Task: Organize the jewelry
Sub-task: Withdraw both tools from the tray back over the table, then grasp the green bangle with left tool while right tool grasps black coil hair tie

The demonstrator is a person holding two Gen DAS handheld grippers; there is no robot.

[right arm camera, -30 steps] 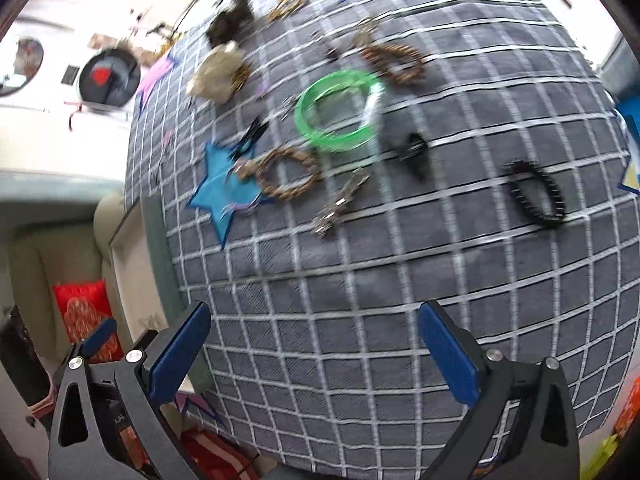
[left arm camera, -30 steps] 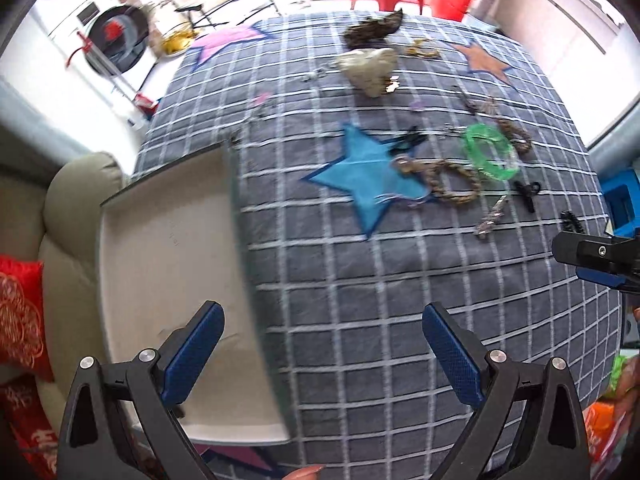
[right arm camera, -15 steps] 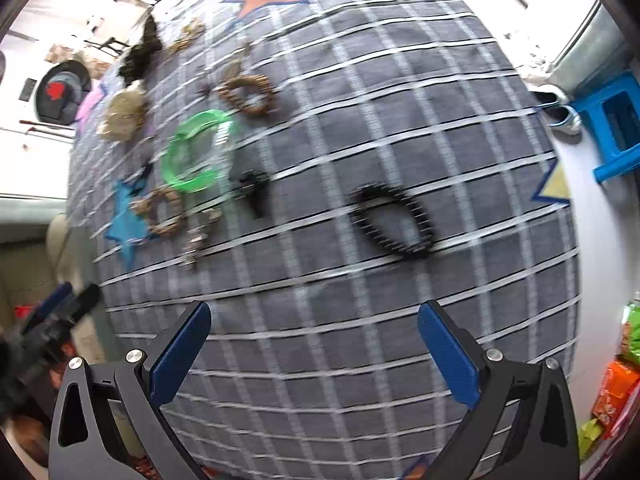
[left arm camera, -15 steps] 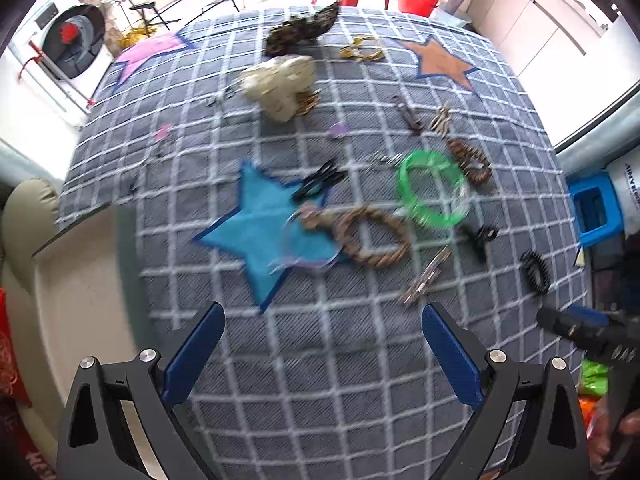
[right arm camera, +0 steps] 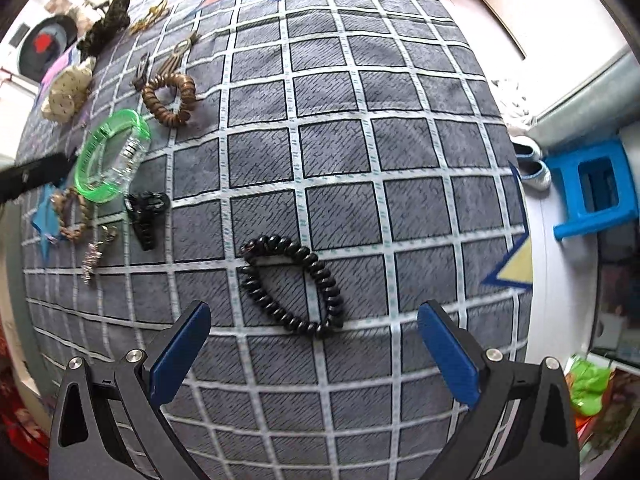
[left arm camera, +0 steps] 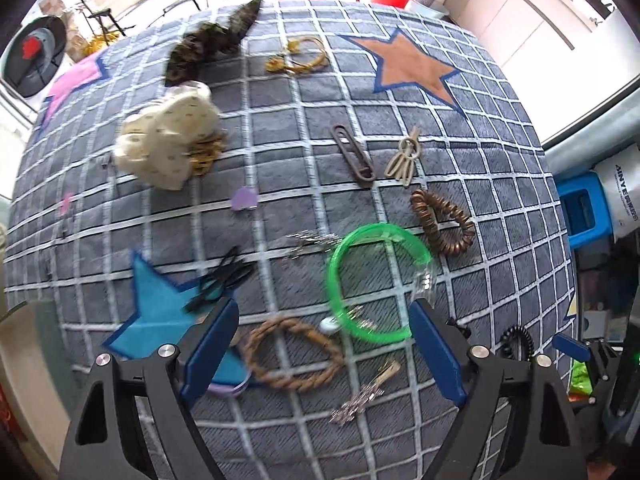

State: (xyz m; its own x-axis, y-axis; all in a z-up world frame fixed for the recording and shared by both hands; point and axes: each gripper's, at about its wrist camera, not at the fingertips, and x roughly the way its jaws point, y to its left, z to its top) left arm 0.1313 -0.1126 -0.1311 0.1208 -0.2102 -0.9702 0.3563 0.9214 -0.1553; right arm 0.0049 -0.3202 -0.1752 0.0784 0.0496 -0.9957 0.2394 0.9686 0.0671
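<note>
Jewelry and hair pieces lie scattered on a grey checked cloth (left arm camera: 304,176). My left gripper (left arm camera: 324,344) is open and empty, hovering over a braided rope ring (left arm camera: 294,354) and a green bangle (left arm camera: 374,284). A silver clip (left arm camera: 366,394) lies just below them. My right gripper (right arm camera: 314,346) is open and empty, just short of a black coil hair tie (right arm camera: 294,284). A black claw clip (right arm camera: 146,216), the green bangle (right arm camera: 112,156) and a brown coil tie (right arm camera: 170,98) lie further left in the right wrist view.
A cream scrunchie (left arm camera: 168,146), a dark feathered clip (left arm camera: 212,44), a gold chain (left arm camera: 298,60), a brown clip (left arm camera: 354,156) and a beige clip (left arm camera: 406,158) lie further back. A tray edge (left arm camera: 24,344) shows at far left. A blue stool (right arm camera: 596,188) stands beyond the cloth's right edge.
My left gripper has swung right from the tray and closed in on the rope ring and bangle. My right gripper has moved right and nearer to the black coil tie.
</note>
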